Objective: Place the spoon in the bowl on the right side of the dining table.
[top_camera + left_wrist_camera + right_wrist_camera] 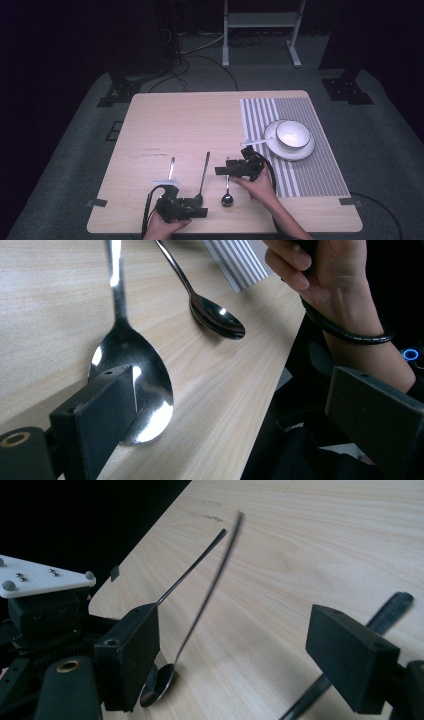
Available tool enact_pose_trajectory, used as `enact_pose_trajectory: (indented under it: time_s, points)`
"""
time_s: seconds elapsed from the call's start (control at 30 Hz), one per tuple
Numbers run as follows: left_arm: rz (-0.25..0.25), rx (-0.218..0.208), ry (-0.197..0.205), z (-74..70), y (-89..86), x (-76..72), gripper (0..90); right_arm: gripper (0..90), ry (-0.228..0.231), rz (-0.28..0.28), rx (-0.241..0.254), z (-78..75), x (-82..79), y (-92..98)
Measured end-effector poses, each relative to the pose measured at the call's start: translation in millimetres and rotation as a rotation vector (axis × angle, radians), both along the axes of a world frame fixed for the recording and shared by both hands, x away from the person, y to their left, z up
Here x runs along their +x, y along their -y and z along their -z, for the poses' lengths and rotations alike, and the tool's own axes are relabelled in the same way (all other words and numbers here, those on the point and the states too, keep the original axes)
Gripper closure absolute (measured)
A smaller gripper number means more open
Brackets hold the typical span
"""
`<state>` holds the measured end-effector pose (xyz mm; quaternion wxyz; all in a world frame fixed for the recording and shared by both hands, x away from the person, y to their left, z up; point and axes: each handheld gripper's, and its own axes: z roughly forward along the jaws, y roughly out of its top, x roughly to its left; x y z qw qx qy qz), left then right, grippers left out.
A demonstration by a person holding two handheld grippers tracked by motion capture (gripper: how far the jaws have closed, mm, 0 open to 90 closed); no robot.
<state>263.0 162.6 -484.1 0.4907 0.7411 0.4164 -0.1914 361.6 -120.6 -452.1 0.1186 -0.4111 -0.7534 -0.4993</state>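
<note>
A large steel spoon (204,172) lies on the wooden table (190,120), its bowl (132,385) beside the left jaw of my left gripper (235,390). That gripper (196,209) is open near the front edge, with nothing between its jaws. A smaller spoon (215,315) lies just to the right (227,195). My right gripper (223,171) hovers over the smaller spoon's handle, pointing left, open (235,625). Between its jaws I look along the large spoon's handle (210,590). A dark handle (385,612) lies under its right jaw.
A third thin utensil (171,167) lies left of the large spoon. At the right, a striped placemat (300,170) carries a plate (300,151) with a white bowl (293,134) and a white spoon (255,142). Tape marks sit at the table's front corners.
</note>
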Motion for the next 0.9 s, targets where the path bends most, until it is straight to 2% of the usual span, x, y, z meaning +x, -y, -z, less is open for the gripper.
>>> enact_pose_trajectory:
  time_s: [0.13,0.4,0.57,0.7,0.73,0.77,0.87,0.9]
  points:
    - [0.0,-0.003,-0.001,0.2,-0.2,-0.2,4.7,20.4,-0.005,-0.015,0.01,0.0,4.3,-10.5]
    - [0.001,-0.006,-0.006,0.2,-1.0,0.0,4.8,22.7,-0.009,-0.007,0.015,-2.1,11.8,-21.0]
    - [0.003,-0.006,-0.005,0.6,-1.7,0.2,5.0,29.1,0.0,-0.006,0.012,-4.3,15.0,-27.6]
    - [0.002,-0.006,-0.006,0.6,-1.7,0.1,5.1,43.2,-0.013,0.014,-0.001,-3.6,19.6,-32.4]
    - [0.002,-0.006,-0.006,0.6,-1.7,0.1,5.1,43.2,-0.013,0.014,-0.001,-3.6,19.6,-32.4]
    - [0.003,-0.007,-0.006,0.7,-1.8,0.2,5.1,53.0,-0.018,0.02,-0.02,-3.1,21.5,-34.1]
    - [0.004,-0.01,-0.007,0.9,-2.2,0.2,5.1,60.0,-0.031,0.017,-0.016,-2.2,24.8,-35.0]
    - [0.005,-0.011,-0.007,1.1,-2.6,0.3,5.1,64.9,-0.033,0.019,-0.015,-2.0,25.7,-35.2]
